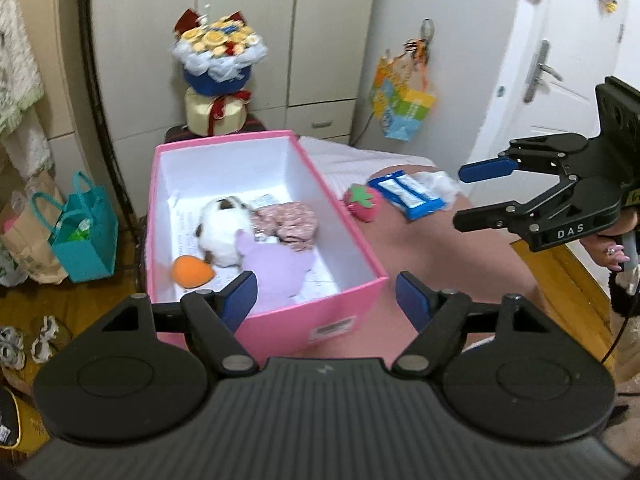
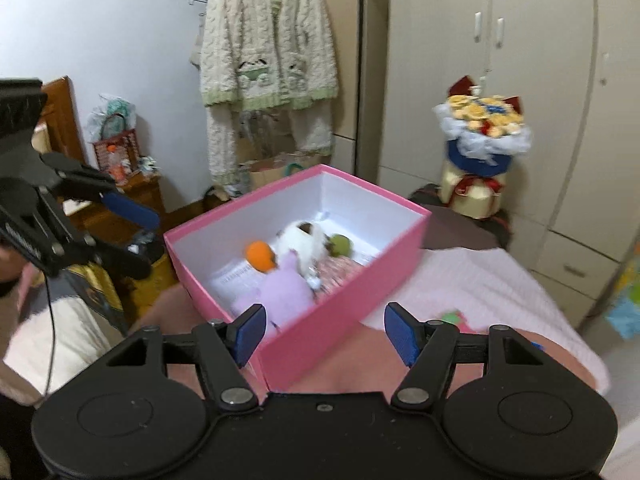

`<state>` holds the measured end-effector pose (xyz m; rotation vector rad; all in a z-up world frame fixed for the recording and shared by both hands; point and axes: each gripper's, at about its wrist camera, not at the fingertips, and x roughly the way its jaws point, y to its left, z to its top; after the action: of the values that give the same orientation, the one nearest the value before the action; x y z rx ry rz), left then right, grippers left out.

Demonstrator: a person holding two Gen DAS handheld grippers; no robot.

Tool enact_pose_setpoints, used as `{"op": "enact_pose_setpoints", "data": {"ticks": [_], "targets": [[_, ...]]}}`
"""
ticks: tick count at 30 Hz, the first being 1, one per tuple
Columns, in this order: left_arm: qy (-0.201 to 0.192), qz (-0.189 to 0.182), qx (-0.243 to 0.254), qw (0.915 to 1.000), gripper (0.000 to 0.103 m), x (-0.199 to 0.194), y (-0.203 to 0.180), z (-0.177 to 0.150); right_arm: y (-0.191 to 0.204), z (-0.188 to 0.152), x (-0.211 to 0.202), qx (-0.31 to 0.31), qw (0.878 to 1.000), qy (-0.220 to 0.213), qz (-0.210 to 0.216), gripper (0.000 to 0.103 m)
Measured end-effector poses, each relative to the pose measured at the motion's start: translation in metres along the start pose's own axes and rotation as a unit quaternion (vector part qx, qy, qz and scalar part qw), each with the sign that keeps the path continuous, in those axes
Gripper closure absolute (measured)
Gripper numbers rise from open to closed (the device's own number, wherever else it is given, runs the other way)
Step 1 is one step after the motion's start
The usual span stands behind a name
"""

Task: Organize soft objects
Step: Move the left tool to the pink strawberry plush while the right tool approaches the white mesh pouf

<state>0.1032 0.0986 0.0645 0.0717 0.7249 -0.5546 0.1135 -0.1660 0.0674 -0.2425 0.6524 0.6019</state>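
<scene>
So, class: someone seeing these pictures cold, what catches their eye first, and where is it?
The open pink box on the bed, holding a white-and-brown plush, a lilac one and an orange one. Right of it lies a strawberry plush. Behind stands a yellow-and-blue bouquet.

Box (image 1: 340, 300): smooth pink card, matt white inside.
Purple toy (image 1: 276, 264): soft plush.
Strawberry (image 1: 362, 202): fuzzy cloth.
Packet (image 1: 408, 196): glossy plastic.
Bedcover (image 2: 460, 284): ribbed cloth.

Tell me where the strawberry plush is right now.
In the left wrist view, the strawberry plush lies on the bed just outside the pink box's right wall, beside the blue-and-white packet.
</scene>
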Motion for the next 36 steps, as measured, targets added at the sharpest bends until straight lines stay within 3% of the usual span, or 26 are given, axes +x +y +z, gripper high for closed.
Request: {"op": "enact_pose_setpoints", "data": {"ticks": [10,17,21,25,29,36], "targets": [[-0.006,-0.056,0.01,0.9983,0.027,0.023,-0.051,-0.005,-0.017,-0.057,-0.053,0.014,0.997,-0.01,-0.069,0.029],[-0.027,-0.044,0.045,0.9976,0.028,0.054,-0.083,0.002,-0.035,-0.083,-0.054,-0.002,0.988,-0.027,-0.149,0.027],[-0.062,-0.007,0.051,0.9967,0.027,0.073,-0.091,0.007,-0.06,-0.097,-0.043,0.005,0.98,-0.053,-0.194,0.027],[-0.075,0.02,0.054,0.9955,0.029,0.098,-0.099,0.018,-0.097,-0.106,-0.026,0.031,0.976,-0.07,-0.205,0.027],[-0.076,0.019,0.039,0.9962,0.029,0.12,-0.101,0.032,-0.138,-0.112,-0.008,0.094,0.971,-0.085,-0.202,0.027],[-0.096,0.03,-0.008,0.9949,0.029,0.146,-0.098,0.045,-0.174,-0.127,0.021,0.131,0.966,-0.108,-0.194,0.027]]}}
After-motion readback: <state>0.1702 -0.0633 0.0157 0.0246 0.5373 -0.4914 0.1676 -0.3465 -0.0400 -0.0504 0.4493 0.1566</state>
